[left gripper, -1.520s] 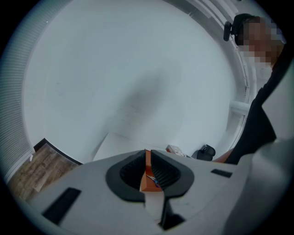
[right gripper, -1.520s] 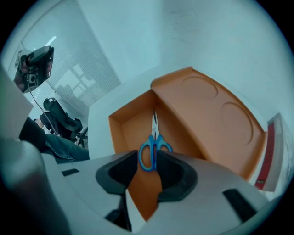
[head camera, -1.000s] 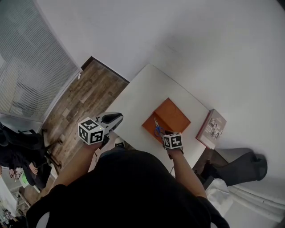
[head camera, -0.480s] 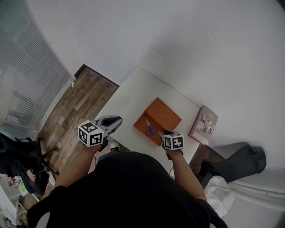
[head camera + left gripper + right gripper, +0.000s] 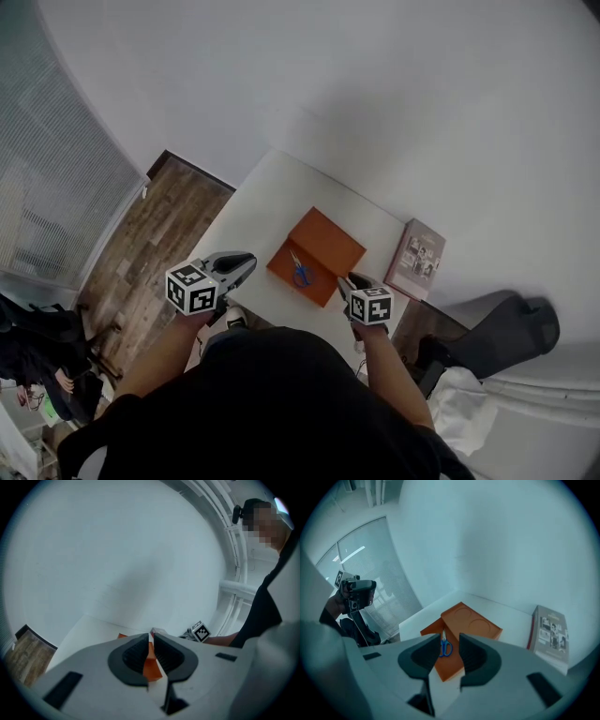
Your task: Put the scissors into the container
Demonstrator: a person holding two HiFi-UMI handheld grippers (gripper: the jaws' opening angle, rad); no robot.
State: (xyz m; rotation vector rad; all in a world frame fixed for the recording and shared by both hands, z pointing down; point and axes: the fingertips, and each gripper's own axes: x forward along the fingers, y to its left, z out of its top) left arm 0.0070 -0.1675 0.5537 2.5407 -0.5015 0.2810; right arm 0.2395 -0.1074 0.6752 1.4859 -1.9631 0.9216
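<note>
Blue-handled scissors (image 5: 298,271) lie in the near part of the flat orange container (image 5: 323,242) on the white table (image 5: 253,225). My right gripper (image 5: 348,280) hovers just off the container's near right corner, jaws open and empty. Between its jaws, the right gripper view shows the scissors (image 5: 445,647) lying on the orange container (image 5: 473,623) beyond my right gripper (image 5: 450,641). My left gripper (image 5: 244,263) hangs over the table's near left edge, apart from the container. My left gripper (image 5: 151,637) is shut with nothing in it, and a strip of orange shows behind its jaws.
A book (image 5: 415,259) with a photo cover lies on the table to the right of the container; it also shows as the book (image 5: 548,633) in the right gripper view. White walls close the table's far sides. Wooden floor (image 5: 159,225) lies to the left, a dark bag (image 5: 497,339) at the right.
The right gripper has drawn back from over the scissors toward the container's near corner. The scissors stay lying in the container. The left gripper has hardly moved.
</note>
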